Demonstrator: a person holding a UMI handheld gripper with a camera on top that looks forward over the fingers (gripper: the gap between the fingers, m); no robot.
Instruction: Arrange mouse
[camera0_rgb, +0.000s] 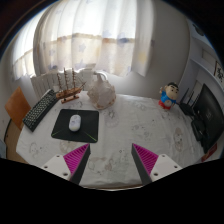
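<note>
A white mouse (74, 123) lies on a black mouse pad (76, 126) on the table, left of centre. A black keyboard (40, 109) lies to the left of the pad. My gripper (112, 160) is open and empty, its two pink-padded fingers (75, 157) spread wide above the near part of the table. The mouse sits beyond the left finger, well apart from it.
The table has a pale patterned cloth (135, 125). A model ship (68, 84) and a white bag (101, 91) stand at the back. A small toy figure (168, 96) and a dark monitor (210, 115) stand at the right. A curtained window is behind.
</note>
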